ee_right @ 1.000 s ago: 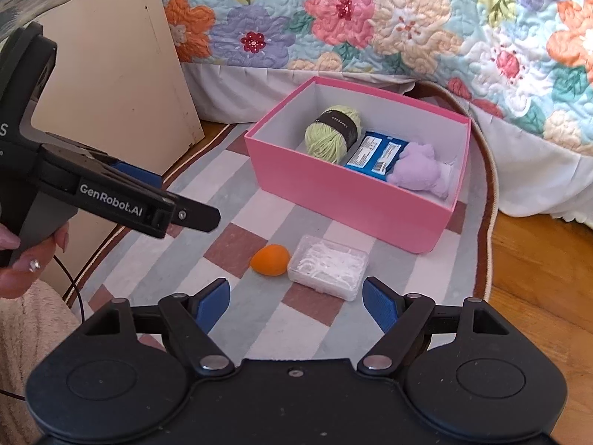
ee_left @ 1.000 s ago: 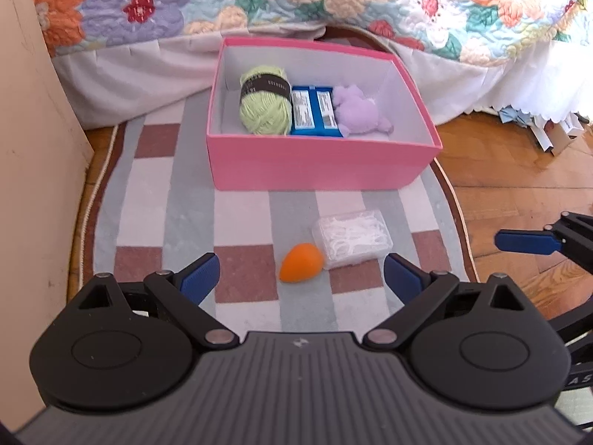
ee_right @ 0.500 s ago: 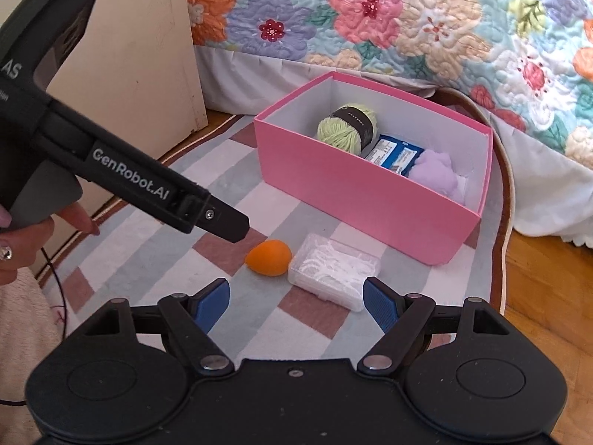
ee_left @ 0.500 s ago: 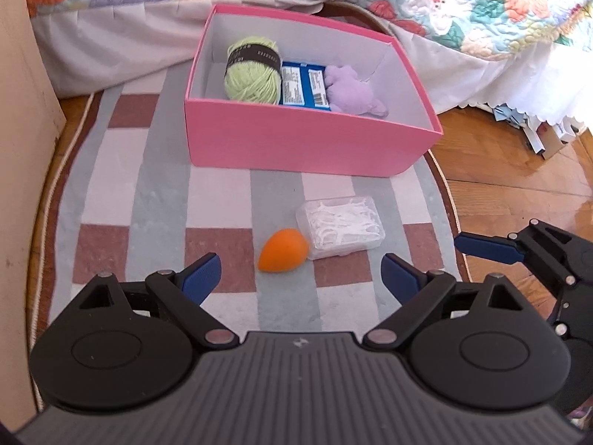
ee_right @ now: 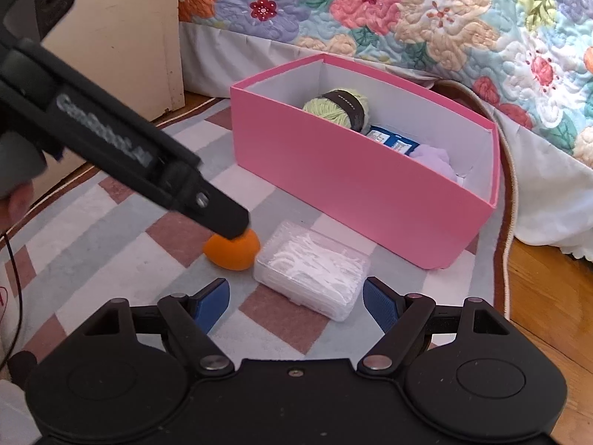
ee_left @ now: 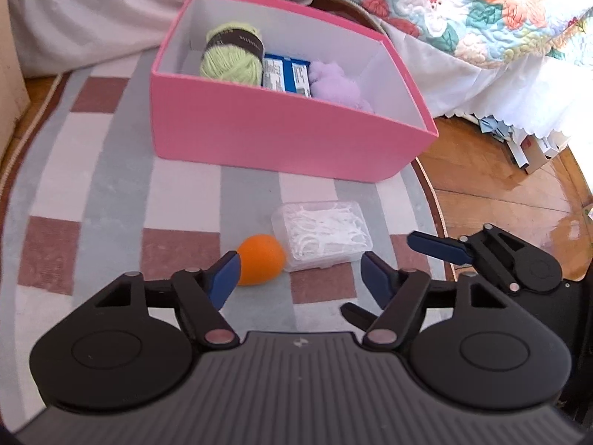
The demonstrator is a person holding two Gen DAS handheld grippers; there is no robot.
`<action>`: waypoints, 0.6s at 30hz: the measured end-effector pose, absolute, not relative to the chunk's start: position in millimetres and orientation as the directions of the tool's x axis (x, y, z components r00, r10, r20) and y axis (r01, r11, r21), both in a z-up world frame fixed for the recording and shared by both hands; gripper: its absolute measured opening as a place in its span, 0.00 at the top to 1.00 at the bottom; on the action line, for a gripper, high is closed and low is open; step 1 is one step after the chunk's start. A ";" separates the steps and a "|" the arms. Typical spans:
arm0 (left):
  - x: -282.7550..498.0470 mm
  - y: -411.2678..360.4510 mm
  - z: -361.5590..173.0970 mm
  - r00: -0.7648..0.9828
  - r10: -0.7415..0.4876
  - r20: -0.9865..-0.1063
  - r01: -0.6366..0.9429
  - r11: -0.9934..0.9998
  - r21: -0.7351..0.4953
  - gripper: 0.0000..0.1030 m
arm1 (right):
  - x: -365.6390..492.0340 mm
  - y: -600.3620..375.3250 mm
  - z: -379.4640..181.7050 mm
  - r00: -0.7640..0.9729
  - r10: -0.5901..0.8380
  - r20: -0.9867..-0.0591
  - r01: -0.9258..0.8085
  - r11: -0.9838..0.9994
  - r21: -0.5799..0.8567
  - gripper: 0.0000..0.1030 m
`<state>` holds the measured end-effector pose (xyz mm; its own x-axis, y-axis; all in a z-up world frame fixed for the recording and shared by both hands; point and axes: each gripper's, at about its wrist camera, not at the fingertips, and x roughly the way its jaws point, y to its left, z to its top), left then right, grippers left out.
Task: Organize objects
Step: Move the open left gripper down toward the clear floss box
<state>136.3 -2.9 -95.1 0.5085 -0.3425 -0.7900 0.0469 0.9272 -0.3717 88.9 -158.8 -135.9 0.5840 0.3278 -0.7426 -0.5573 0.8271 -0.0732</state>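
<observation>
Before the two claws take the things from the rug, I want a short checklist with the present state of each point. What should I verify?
1. Left claw has the orange sponge between its fingers: not ok; jaws are closing, the sponge sits at the left finger only.
2. Right claw is lined up on the clear floss pick case: ok; open, the case lies just ahead between the fingers.
3. Sponge and case are apart: cannot tell; they look touching or almost.
4. Pink box has free room: ok; bare floor at its right end, beside the purple toy.
5. Claws are clear of each other: ok; close, not touching.
</observation>
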 end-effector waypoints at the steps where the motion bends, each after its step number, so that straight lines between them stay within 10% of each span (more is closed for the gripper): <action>1: 138.7 -4.4 -99.7 0.506 -0.346 -0.790 0.048 0.926 -0.375 0.33 | 90.0 -158.4 -138.4 0.583 0.334 -0.741 -0.563 0.824 -0.071 0.20; 18: 174.4 -15.7 -131.0 0.513 -0.390 -0.765 0.109 0.913 -0.393 0.54 | 112.5 -153.9 -176.7 0.599 0.278 -0.751 -0.517 0.850 -0.098 0.20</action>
